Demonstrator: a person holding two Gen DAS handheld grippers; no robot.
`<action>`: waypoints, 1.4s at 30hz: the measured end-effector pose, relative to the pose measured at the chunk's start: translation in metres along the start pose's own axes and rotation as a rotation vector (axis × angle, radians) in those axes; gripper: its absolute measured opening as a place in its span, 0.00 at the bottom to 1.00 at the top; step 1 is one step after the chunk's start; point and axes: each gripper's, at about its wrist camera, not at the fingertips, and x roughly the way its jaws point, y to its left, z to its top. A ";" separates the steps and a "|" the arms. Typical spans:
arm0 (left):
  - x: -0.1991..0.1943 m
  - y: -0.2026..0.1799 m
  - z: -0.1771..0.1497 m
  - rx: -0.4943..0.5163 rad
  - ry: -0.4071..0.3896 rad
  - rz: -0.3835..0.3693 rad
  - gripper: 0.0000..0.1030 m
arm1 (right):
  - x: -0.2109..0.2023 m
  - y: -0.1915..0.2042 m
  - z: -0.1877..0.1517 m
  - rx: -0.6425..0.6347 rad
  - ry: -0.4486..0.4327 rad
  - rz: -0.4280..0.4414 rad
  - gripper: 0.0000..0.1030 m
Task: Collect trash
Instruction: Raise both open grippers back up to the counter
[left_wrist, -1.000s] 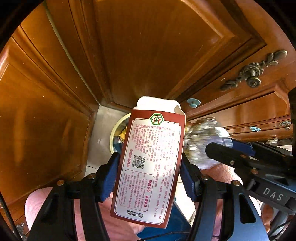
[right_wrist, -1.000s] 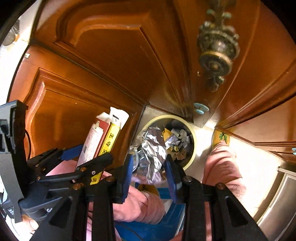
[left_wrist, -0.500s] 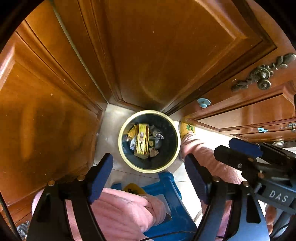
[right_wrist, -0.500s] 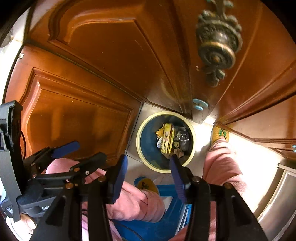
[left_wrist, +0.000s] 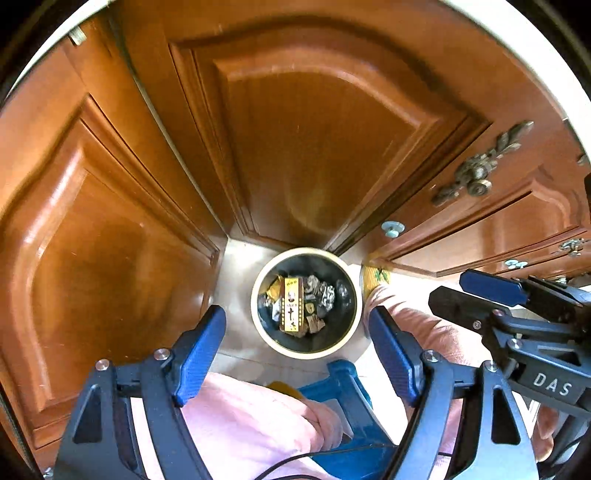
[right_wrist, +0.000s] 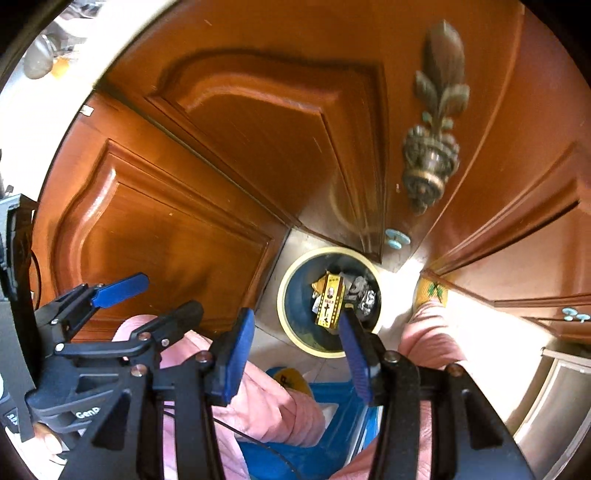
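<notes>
Glossy reddish-brown wooden cabinet doors (left_wrist: 110, 240) with raised panels fill the left of both views and run around a corner down to a pale tiled floor (left_wrist: 236, 258). At the left of the right wrist view the left gripper (right_wrist: 147, 291) shows from the side; from its own camera, the left gripper (left_wrist: 295, 343) has its blue pads spread wide apart with nothing between them.

Between those pads, far below, stands the round dark waste bin with a cream rim (left_wrist: 258, 325), set on the floor in the corner where the doors meet. Inside it lies the trash: a long red and yellow printed carton (left_wrist: 291, 308) resting lengthwise on top, with crumpled silver foil (left_wrist: 325, 293) just to its right and smaller scraps around them. The same carton (right_wrist: 330, 301) and foil (right_wrist: 364, 291) show in the bin (right_wrist: 282, 314) from the right wrist camera.

The right gripper (right_wrist: 295, 354) hangs above the bin with its blue pads parted and empty; its right finger overlaps the bin's rim in view only. Beneath both grippers are pink trouser legs (left_wrist: 251, 424) and a blue plastic stool (left_wrist: 351, 391). Further right, an ornate brass leaf-shaped handle (right_wrist: 434, 122) sits on a door, a small pale blue knob (right_wrist: 397, 236) below it, and a yellow patterned slipper (right_wrist: 432, 291) on the floor.
</notes>
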 end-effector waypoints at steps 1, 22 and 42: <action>-0.007 0.000 0.001 0.001 -0.013 -0.003 0.76 | -0.005 0.003 0.000 -0.008 -0.010 -0.006 0.47; -0.150 -0.003 0.024 0.103 -0.289 0.013 0.79 | -0.122 0.059 0.011 -0.122 -0.227 -0.022 0.47; -0.250 -0.013 0.117 0.217 -0.530 0.156 0.87 | -0.226 0.071 0.097 -0.189 -0.397 -0.042 0.51</action>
